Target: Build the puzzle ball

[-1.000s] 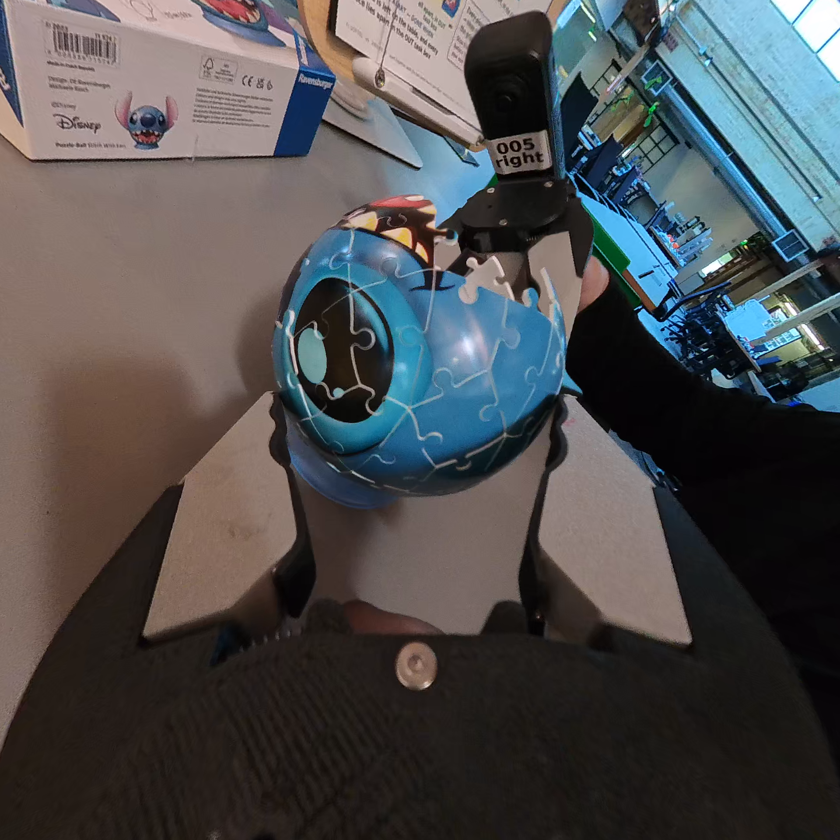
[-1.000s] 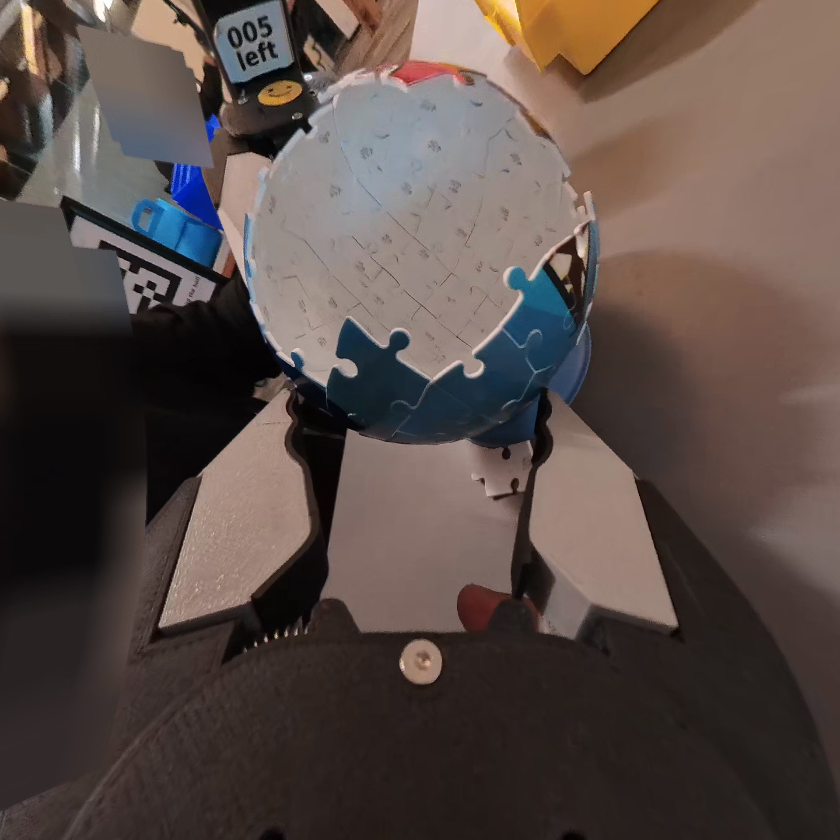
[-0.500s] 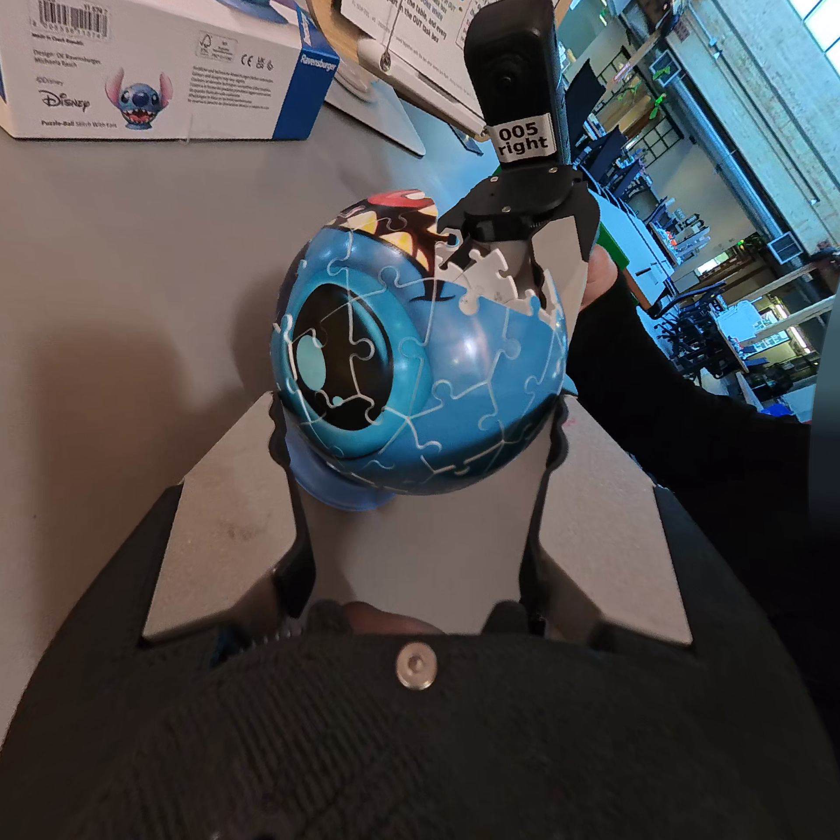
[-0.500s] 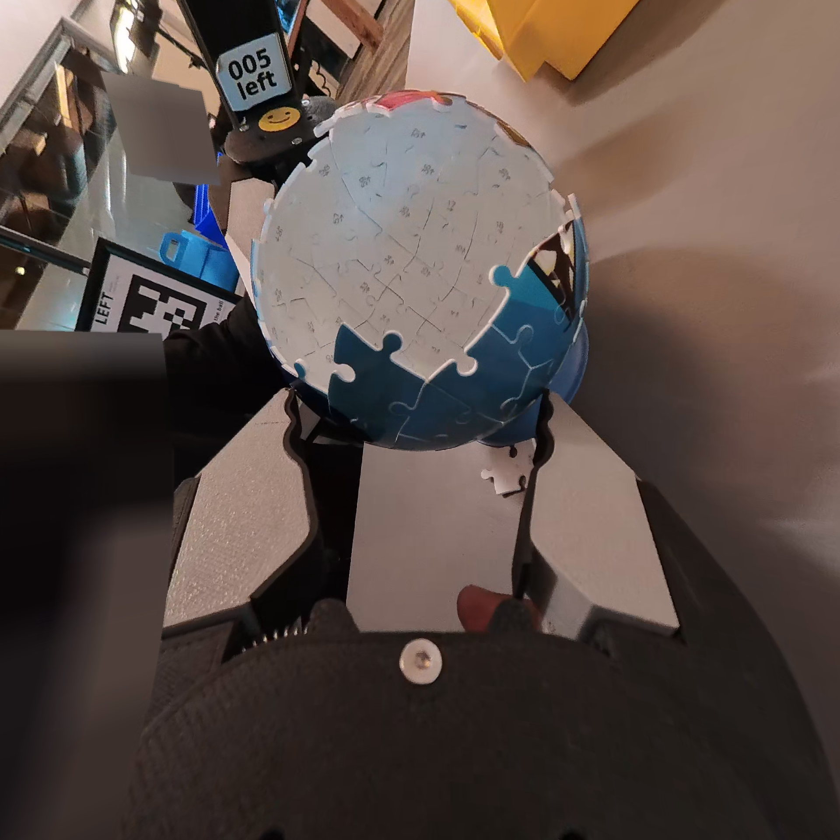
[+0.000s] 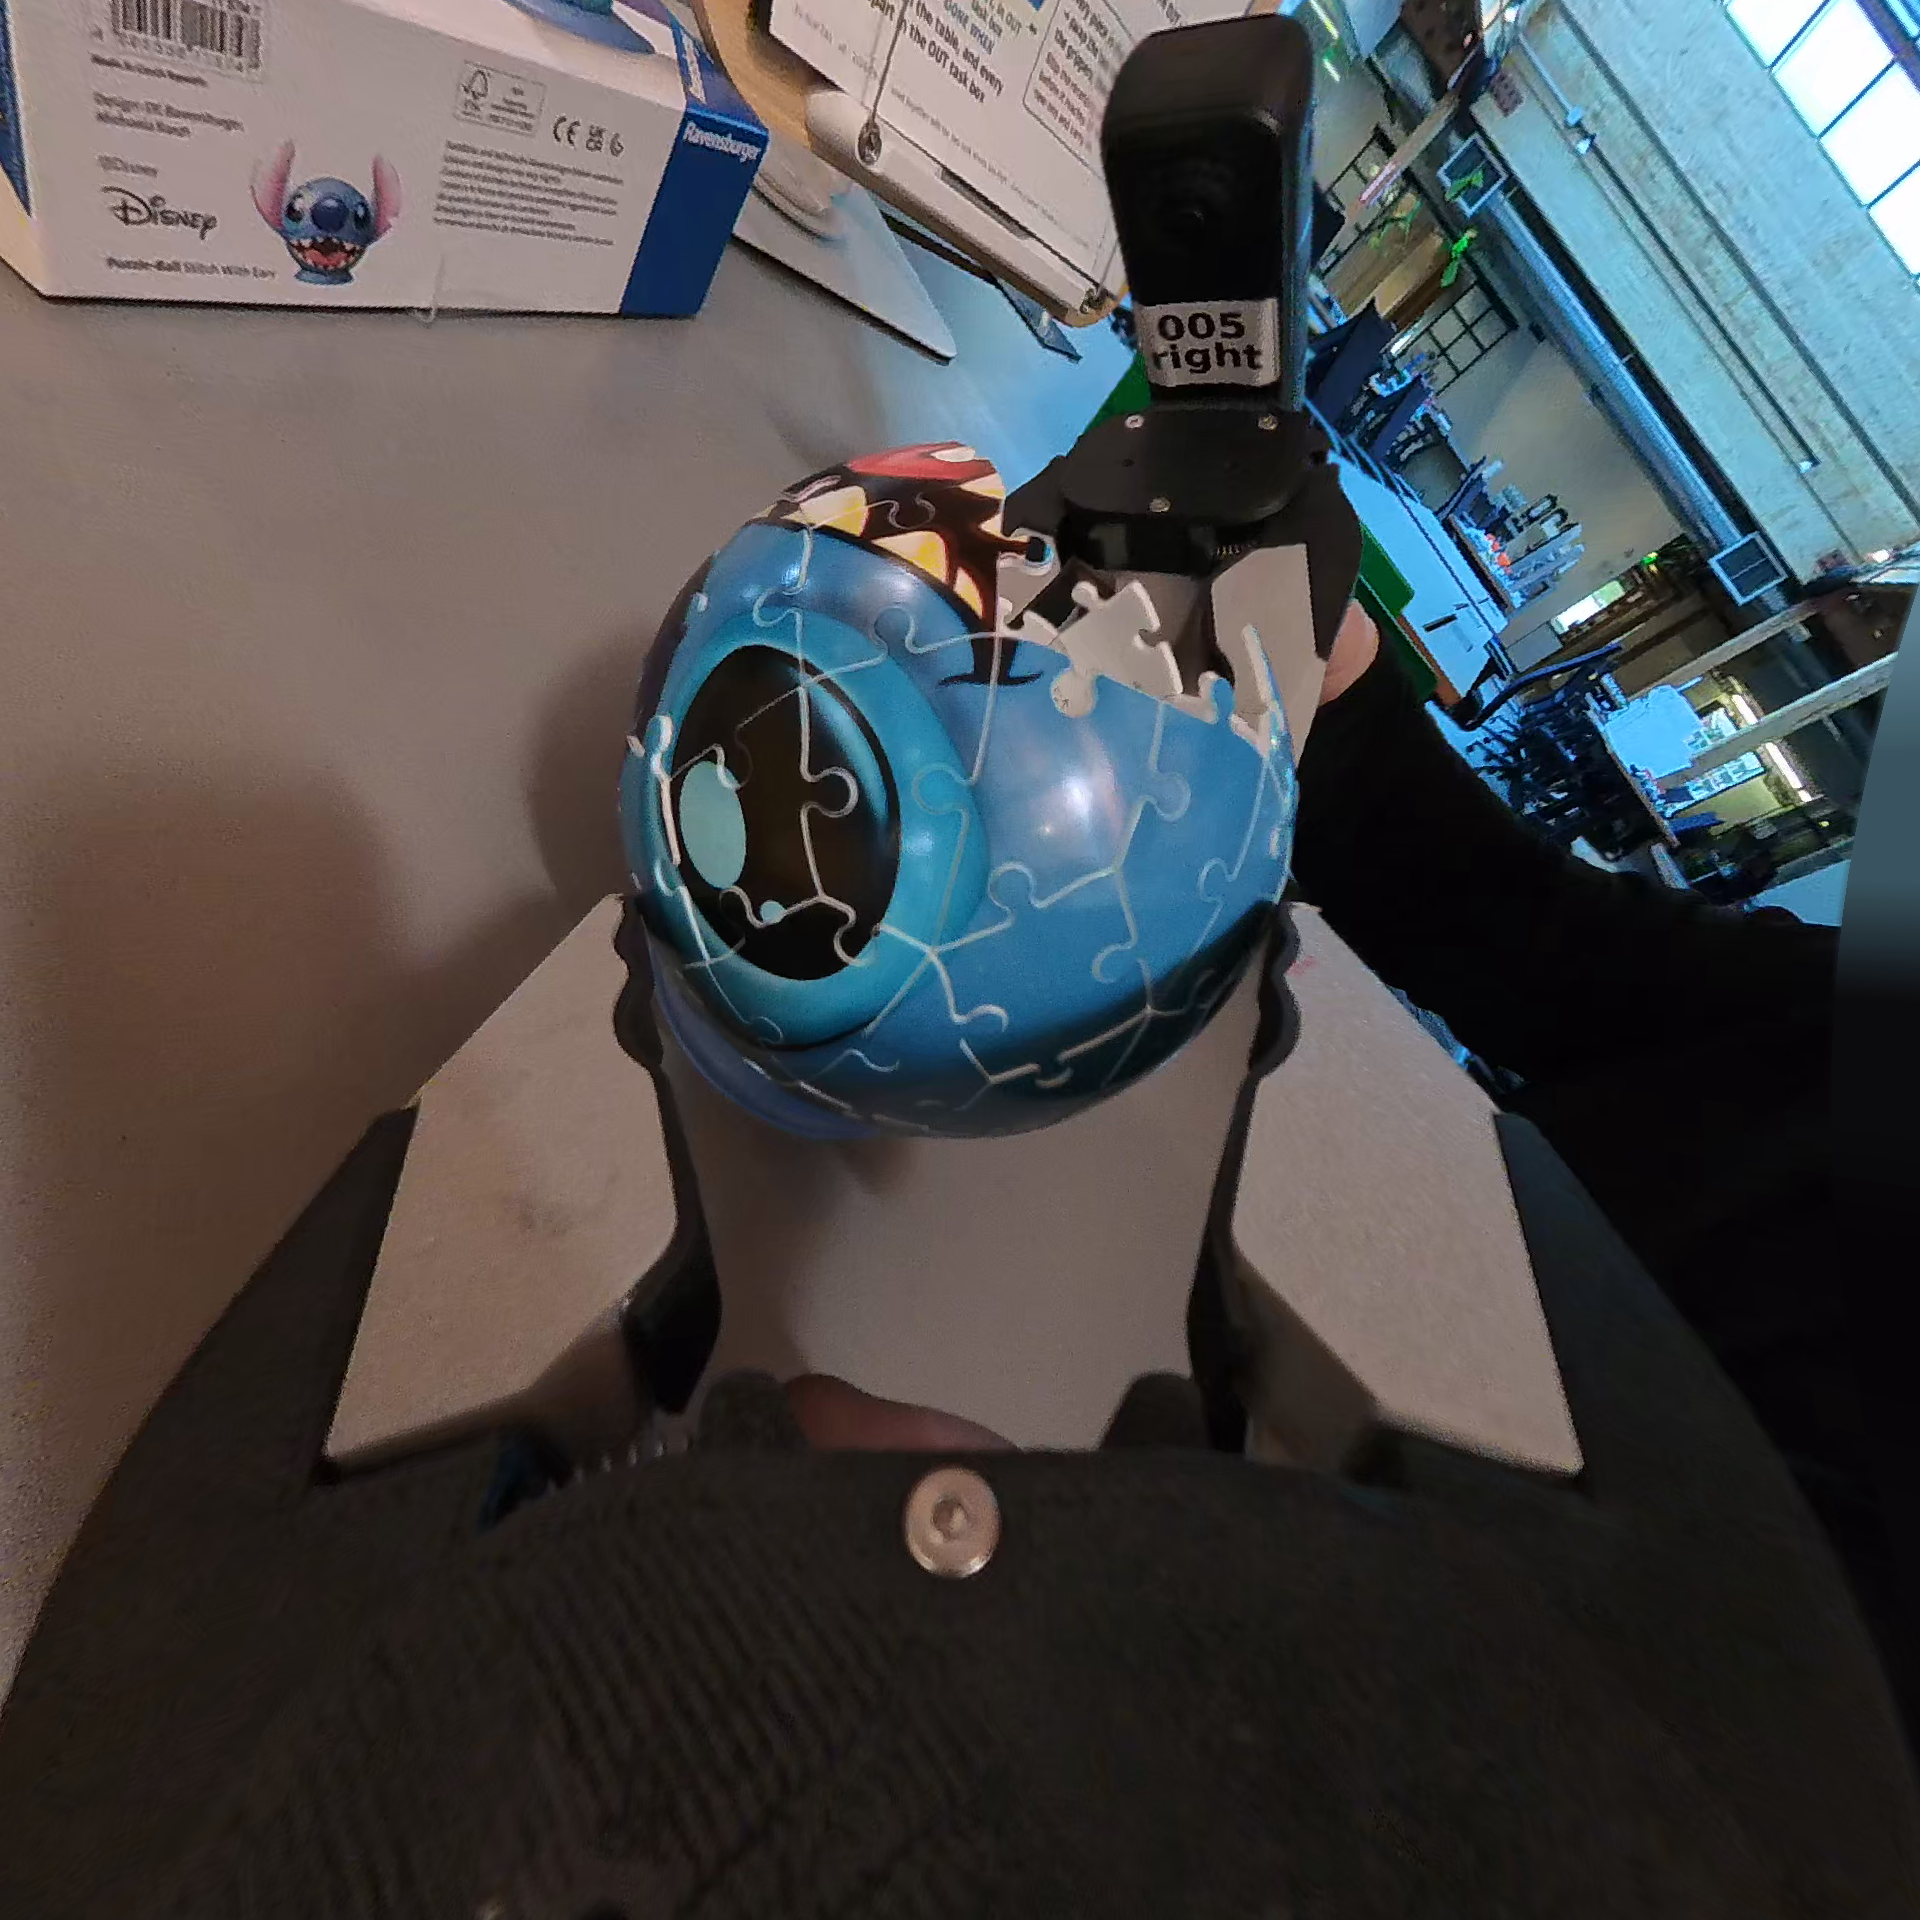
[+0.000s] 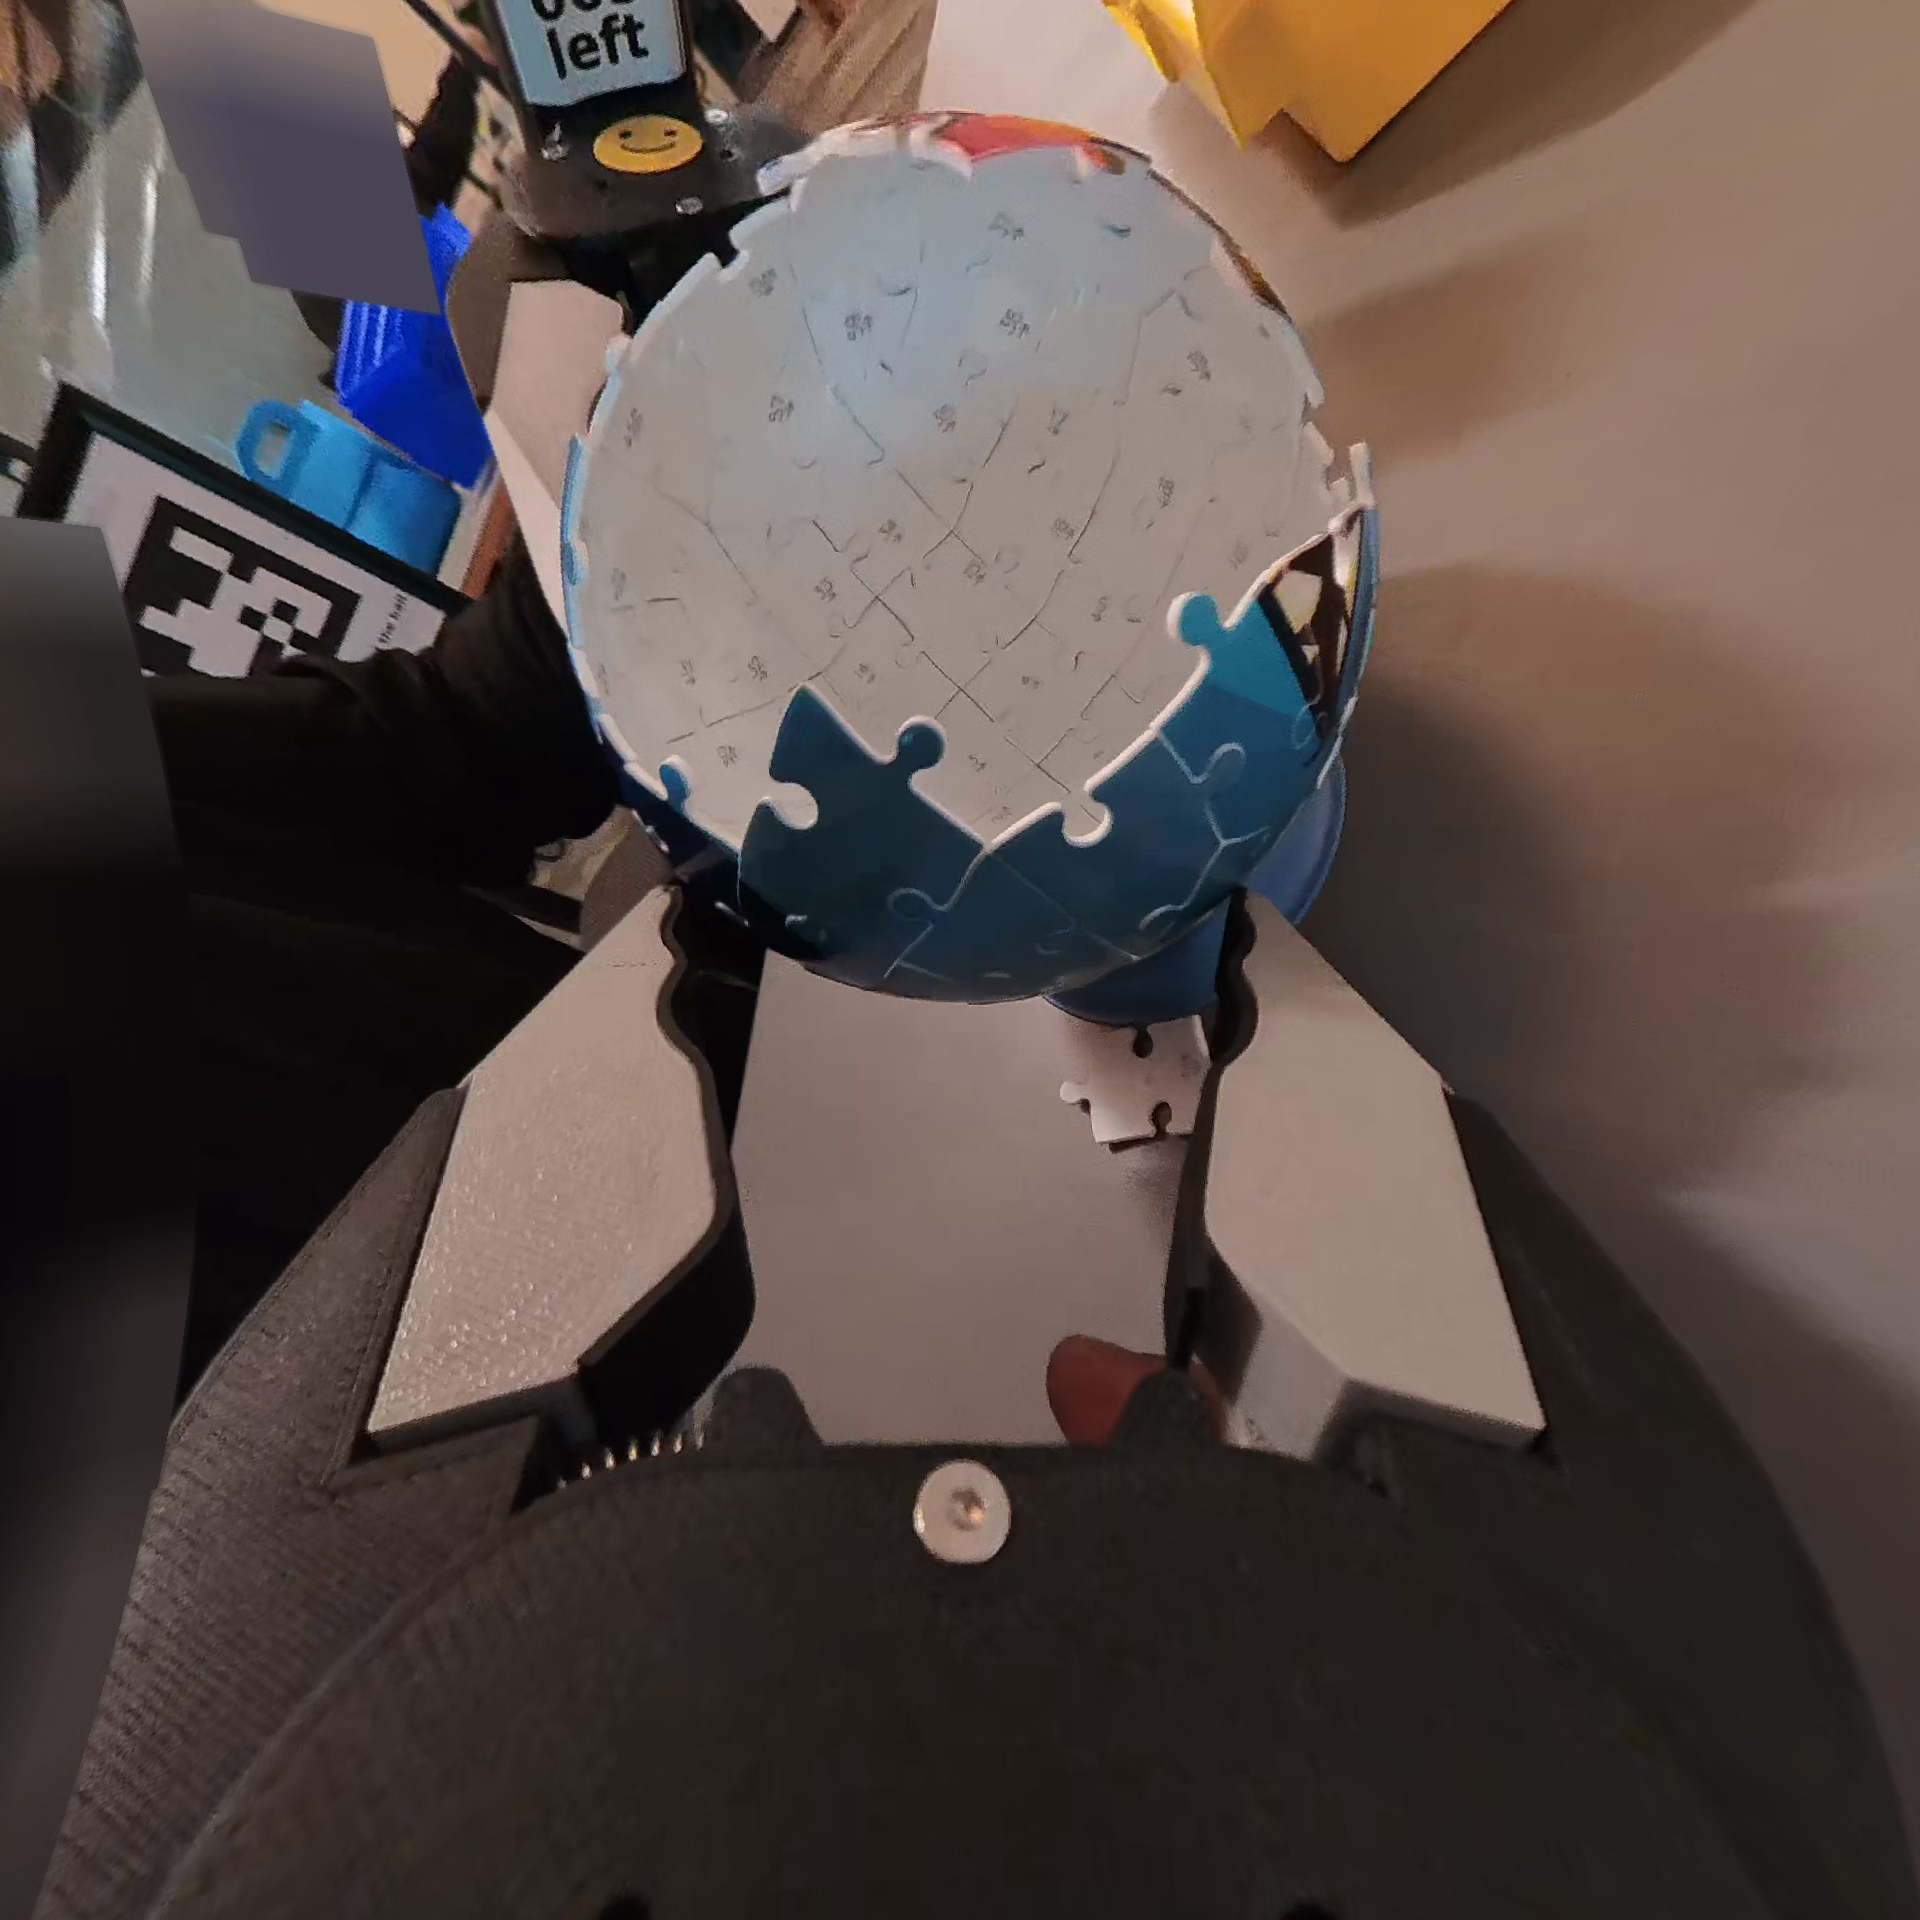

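Note:
The puzzle ball (image 5: 1039, 862) is blue with a large dark eye and sits on a blue stand (image 5: 748, 1086). Its open side shows the white inner faces (image 6: 935, 468). My left gripper (image 5: 951, 977) is shut on the ball, one fingertip on each side. My right gripper (image 6: 956, 935) is on the ball's open side with its jaws wide apart, just below the ball. A loose white puzzle piece (image 6: 1127, 1096) lies against its right finger; I cannot tell if it is held. The piece (image 5: 1117, 644) and right gripper (image 5: 1153, 623) also show in the left wrist view.
The grey table (image 5: 260, 675) carries the puzzle box (image 5: 343, 156) at the far left and a printed sheet on a stand (image 5: 935, 62). A yellow bin (image 6: 1330, 62), blue plastic parts (image 6: 353, 488) and a black-and-white marker card (image 6: 239, 592) lie beyond the ball. A black sleeve (image 5: 1558, 987) reaches in. My left tips are about 12 centimeters from the loose white puzzle piece (image 6: 1127, 1096), my right tips only 4 centimeters.
Both views have shifted only slightly. The ball stays in the left gripper, and the white piece stays by the right gripper's finger.

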A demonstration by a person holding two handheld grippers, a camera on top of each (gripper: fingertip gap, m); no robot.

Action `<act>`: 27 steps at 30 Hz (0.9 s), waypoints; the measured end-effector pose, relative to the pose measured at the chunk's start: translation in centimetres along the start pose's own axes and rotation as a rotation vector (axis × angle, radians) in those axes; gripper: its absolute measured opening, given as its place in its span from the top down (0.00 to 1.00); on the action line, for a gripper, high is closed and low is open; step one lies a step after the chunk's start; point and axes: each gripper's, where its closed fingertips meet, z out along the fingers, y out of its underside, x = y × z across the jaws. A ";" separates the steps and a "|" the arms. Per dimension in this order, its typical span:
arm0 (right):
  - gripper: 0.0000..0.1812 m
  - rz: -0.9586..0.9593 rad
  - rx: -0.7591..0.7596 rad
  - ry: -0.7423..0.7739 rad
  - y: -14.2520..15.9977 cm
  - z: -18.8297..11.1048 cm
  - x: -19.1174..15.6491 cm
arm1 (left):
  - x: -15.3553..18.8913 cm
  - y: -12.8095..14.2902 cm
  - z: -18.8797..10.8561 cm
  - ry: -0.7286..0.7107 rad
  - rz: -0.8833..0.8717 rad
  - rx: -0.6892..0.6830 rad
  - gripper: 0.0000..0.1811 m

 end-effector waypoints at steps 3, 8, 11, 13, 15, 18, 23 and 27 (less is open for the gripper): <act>0.46 -0.017 -0.018 0.025 0.3 0.4 0.1 | -0.1 0.0 -0.1 0.004 -0.002 0.004 0.37; 0.48 0.002 -0.075 0.017 1.5 1.4 -0.8 | 0.5 -0.4 -0.5 -0.005 -0.004 0.005 0.36; 0.50 0.026 -0.072 -0.036 1.9 1.6 -2.3 | 1.8 -0.6 -1.1 -0.001 0.030 -0.005 0.36; 0.50 0.049 -0.060 -0.076 2.1 1.7 -3.4 | 2.7 -0.4 -1.4 -0.003 0.072 -0.013 0.36; 0.49 0.073 -0.048 -0.096 2.4 1.8 -3.8 | 3.2 0.0 -1.6 -0.020 0.137 -0.022 0.37; 0.50 0.072 -0.012 -0.049 2.6 1.7 -3.0 | 2.7 0.5 -1.5 -0.081 0.199 -0.026 0.38; 0.50 0.001 0.085 0.025 1.8 1.0 -2.2 | 2.2 0.5 -1.6 -0.090 0.227 -0.008 0.39; 0.49 -0.220 0.134 0.198 1.9 0.4 -1.1 | 2.1 0.2 -3.0 -0.098 0.510 0.069 0.39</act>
